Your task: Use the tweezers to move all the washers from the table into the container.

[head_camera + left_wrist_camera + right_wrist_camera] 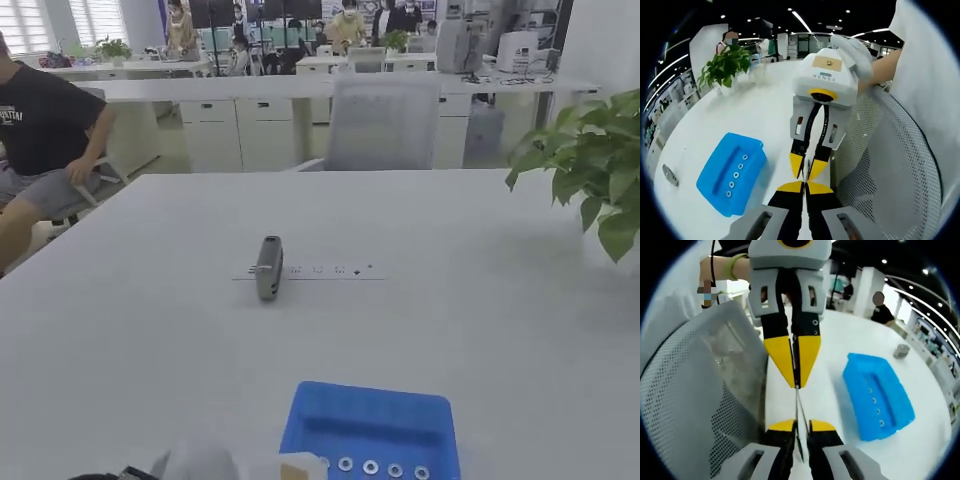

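Readying the tool, apparently: pinching thin metal tweezers [798, 407] in fingers of both left gripper [796, 381] and right gripper [799, 432]. Located small silver washers [736, 175] rowed inside blue plastic tray [707, 182] on white desk [740, 110]. Next: settle tweezers in one grip.

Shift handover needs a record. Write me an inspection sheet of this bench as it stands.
Surface: white table, no spills seen.
Job's things: five washers in a row inside the blue tray; tweezers between the two grippers.
Clutter: grey object lying on a power strip.
Grippers: right gripper shut on the tweezers; left gripper shut, tips at the tweezers' far end, grip there unclear.
Cables: one thin black lead by the person's arm.
Surroundings: mesh chair beside the grippers, plant at the table's edge, seated person, desks behind.
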A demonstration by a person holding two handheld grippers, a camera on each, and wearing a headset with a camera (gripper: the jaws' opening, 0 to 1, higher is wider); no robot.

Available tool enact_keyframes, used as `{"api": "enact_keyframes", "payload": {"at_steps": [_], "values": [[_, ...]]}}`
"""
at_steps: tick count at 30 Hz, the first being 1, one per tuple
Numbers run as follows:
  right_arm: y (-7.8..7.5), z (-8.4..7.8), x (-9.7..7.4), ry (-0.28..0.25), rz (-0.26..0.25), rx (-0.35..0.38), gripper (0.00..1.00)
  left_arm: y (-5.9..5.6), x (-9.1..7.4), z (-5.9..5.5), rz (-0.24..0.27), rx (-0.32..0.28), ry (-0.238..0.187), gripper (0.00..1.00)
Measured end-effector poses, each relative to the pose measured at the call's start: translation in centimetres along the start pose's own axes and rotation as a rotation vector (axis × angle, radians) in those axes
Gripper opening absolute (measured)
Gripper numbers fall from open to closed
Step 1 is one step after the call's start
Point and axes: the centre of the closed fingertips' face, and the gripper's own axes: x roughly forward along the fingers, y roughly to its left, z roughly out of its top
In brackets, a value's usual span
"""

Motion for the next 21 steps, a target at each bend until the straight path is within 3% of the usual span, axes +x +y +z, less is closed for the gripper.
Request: {"api": "enact_keyframes", "payload": {"at_steps": [5, 11, 18, 21], "values": [[-0.1, 0.4, -0.1, -0.088, 0.021, 0.119, 0.10, 0.1, 0.2, -1.7, 0.001, -0.018, 0.038, 0.00], [-0.7, 0.3, -1.9, -0.100, -0.007, 0.146, 0.20, 0.4, 0.8, -3.4, -0.004, -0.013, 0.091, 0.00], [-1.0, -1.1, -5.9, -0.083, -0.079, 0.177, 0.23, 0.7, 1.8, -4.9, -0.014, -0.015, 0.134, 0.00], [-1.4, -1.4, -7.5, -0.099, -0.116, 0.213, 0.23, 0.9, 2.1, -5.4, -0.014, -0.011, 0.153, 0.00]]}}
